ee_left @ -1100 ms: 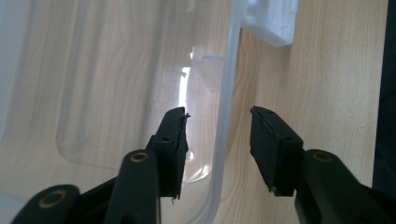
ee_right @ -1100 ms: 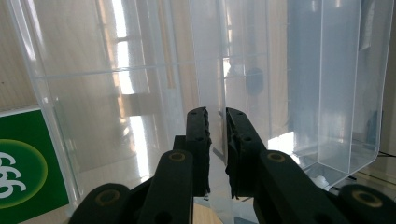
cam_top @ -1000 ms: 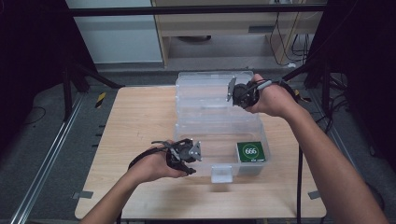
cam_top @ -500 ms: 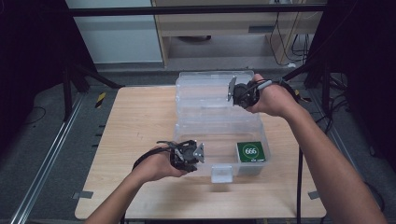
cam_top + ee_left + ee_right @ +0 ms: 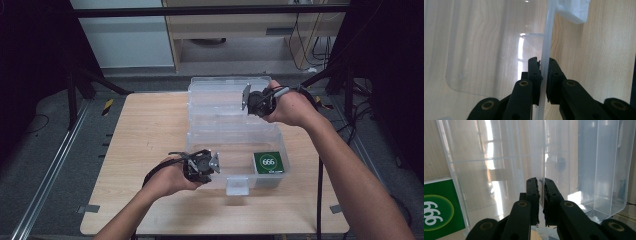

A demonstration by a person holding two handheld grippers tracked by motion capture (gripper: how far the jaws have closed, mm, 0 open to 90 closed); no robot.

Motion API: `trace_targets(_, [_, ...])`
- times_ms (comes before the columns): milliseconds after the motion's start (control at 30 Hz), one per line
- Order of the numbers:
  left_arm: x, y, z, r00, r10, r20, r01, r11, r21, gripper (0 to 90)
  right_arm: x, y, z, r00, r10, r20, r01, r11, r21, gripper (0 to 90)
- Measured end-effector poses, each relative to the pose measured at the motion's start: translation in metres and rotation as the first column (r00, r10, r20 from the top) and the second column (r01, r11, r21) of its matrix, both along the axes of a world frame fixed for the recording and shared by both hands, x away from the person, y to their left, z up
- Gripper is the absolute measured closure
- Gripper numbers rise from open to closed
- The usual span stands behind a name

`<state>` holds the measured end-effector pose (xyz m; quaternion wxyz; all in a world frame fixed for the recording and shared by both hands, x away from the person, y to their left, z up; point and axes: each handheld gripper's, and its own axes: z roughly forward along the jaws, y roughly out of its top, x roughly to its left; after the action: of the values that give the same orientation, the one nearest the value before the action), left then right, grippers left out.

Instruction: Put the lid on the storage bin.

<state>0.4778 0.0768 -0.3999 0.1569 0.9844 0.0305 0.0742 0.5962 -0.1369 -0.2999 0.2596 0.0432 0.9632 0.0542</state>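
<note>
1. A wooden table stands on a grey floor, dark stands around it.
2. A clear box lies open mid-table, its lid raised at the far side. It looks light, thin-walled, flexy and slick; edges give the best hold.
3. A green pack sits inside, at the right.
4. The left gripper is clamped on the front rim.
5. The right gripper pinches the lid's edge.

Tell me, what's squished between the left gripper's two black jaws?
The clear box's thin front wall, standing edge-on. The left gripper view shows its jaws pinching it from both sides.
</note>
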Motion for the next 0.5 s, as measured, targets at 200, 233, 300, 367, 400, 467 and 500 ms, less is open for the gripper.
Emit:
trace_targets(200, [-0.002, -0.001, 0.000, 0.9998, 0.010, 0.017, -0.010, 0.9999, -0.002, 82.7, -0.006, 0.001, 0.002, 0.9999, 0.012, 0.007, -0.012, 1.000, -0.003, 85.4])
trace_targets(233, [-0.002, -0.001, 0.000, 0.9998, 0.013, 0.016, -0.012, 0.9999, -0.003, 82.7, -0.007, 0.001, 0.003, 0.9999, 0.013, 0.008, -0.013, 1.000, 0.002, 85.5])
trace_targets(300, [-0.002, -0.001, 0.000, 0.9996, 0.019, 0.020, -0.019, 0.9998, -0.003, 82.6, -0.009, 0.002, 0.003, 0.9997, 0.018, 0.014, -0.018, 1.000, 0.000, 85.7])
trace_targets(367, [-0.003, -0.001, -0.001, 0.9996, 0.024, 0.017, -0.024, 0.9997, -0.001, 82.6, -0.011, 0.002, 0.003, 0.9997, 0.018, 0.019, -0.018, 1.000, 0.007, 85.9])
trace_targets(400, [-0.003, -0.001, -0.002, 0.9996, 0.023, 0.017, -0.023, 0.9997, -0.003, 82.6, -0.012, 0.002, 0.004, 0.9995, 0.022, 0.022, -0.023, 1.000, 0.012, 86.1])
trace_targets(467, [-0.003, 0.000, -0.002, 0.9996, 0.024, 0.018, -0.024, 0.9997, -0.009, 82.5, -0.015, 0.001, 0.006, 0.9995, 0.026, 0.017, -0.026, 0.999, 0.020, 86.2])
trace_targets(500, [-0.003, 0.000, -0.002, 0.9995, 0.025, 0.018, -0.025, 0.9996, -0.010, 82.6, -0.017, 0.001, 0.006, 0.9994, 0.028, 0.022, -0.028, 0.999, 0.029, 86.4])
